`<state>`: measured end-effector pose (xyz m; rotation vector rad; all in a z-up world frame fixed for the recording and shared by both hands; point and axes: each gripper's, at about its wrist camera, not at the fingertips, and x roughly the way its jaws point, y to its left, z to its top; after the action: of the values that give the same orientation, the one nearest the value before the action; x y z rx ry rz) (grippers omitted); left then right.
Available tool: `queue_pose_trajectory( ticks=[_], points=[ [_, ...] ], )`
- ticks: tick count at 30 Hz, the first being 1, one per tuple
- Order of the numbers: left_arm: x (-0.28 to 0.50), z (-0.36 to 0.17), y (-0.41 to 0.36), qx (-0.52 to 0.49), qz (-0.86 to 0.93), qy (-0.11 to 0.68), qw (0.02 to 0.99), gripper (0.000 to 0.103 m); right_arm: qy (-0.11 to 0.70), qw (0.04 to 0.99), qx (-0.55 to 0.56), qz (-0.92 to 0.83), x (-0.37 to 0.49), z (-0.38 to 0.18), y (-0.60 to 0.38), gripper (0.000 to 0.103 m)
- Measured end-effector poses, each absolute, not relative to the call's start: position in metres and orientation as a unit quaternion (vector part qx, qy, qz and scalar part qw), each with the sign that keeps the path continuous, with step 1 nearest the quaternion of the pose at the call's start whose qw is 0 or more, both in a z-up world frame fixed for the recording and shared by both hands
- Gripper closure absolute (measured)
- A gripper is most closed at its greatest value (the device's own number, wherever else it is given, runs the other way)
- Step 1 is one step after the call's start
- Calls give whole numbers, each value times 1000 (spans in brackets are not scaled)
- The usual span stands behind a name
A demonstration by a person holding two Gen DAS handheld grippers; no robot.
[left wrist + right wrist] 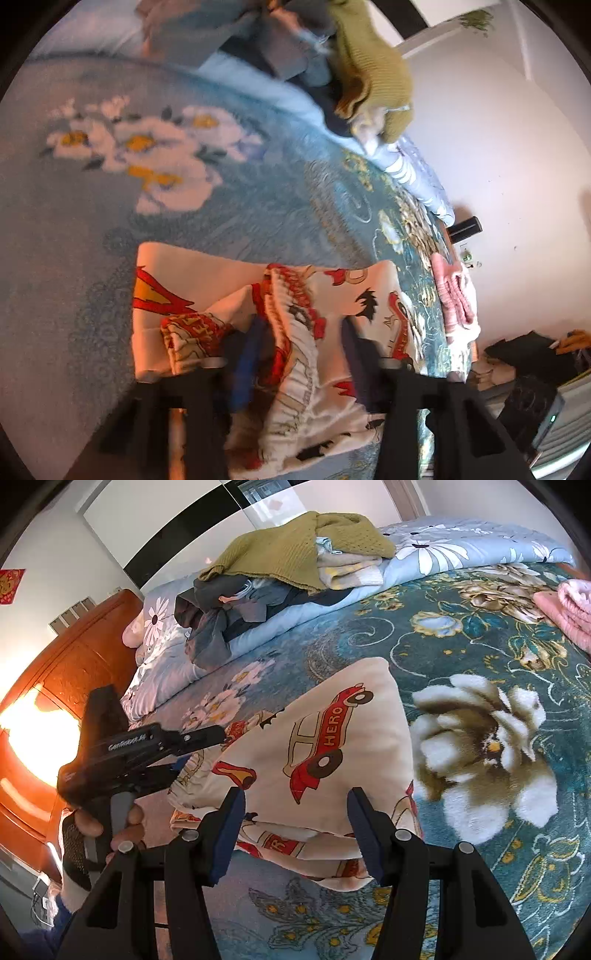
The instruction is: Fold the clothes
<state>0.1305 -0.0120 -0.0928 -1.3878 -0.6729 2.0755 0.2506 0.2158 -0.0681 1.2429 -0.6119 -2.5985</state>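
Your left gripper (pixel 299 332) stands wide over the printed garment's (pixel 332 746) elastic waistband (pixel 291 310), gripping nothing. Your right gripper (pixel 295 805) gapes empty at the near folded edge; the garment runs away from it.

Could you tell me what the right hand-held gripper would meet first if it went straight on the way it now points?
Probably the cartoon-print garment: the right hand-held gripper is open with that cloth directly ahead between its fingers, though depth is unclear.
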Motion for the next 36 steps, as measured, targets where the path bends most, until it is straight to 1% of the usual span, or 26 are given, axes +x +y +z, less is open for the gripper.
queue_pose_trajectory(
  ticks=[2, 4, 7, 9, 11, 13, 15, 17, 18, 20, 28, 32, 36],
  points=[
    [136, -85, -10, -510, 771, -254, 286, 93, -210, 96, 417, -879, 252, -66, 219, 44],
    [141, -78, -9, -503, 769, -259, 297, 93, -214, 93, 414, -880, 252, -64, 223, 44],
    [146, -66, -30, -487, 773, -277, 296, 93, -219, 88, 410, -881, 254, -62, 229, 44],
    [150, -70, -47, -493, 783, -272, 266, 93, -221, 82, 411, -881, 255, -63, 234, 44],
    [157, -87, -64, -510, 783, -269, 234, 92, -225, 76, 414, -879, 255, -66, 239, 44],
    [162, -103, -74, -526, 775, -277, 214, 86, -233, 69, 427, -871, 251, -76, 242, 44],
    [168, -105, -75, -518, 788, -268, 199, 82, -240, 68, 435, -865, 250, -83, 242, 44],
    [174, -100, -70, -511, 805, -239, 184, 63, -236, 66, 436, -866, 250, -83, 241, 44],
    [175, -99, -66, -509, 810, -226, 181, 62, -236, 66, 435, -866, 250, -83, 242, 44],
    [173, -101, -60, -511, 813, -212, 184, 62, -239, 66, 434, -866, 251, -83, 243, 44],
    [163, -121, -76, -524, 768, -298, 217, 60, -244, 63, 438, -863, 253, -86, 245, 44],
    [163, -121, -73, -519, 760, -318, 229, 59, -251, 60, 437, -862, 253, -87, 247, 44],
    [162, -120, -71, -514, 761, -321, 232, 61, -254, 59, 436, -861, 255, -86, 249, 44]
  ],
)
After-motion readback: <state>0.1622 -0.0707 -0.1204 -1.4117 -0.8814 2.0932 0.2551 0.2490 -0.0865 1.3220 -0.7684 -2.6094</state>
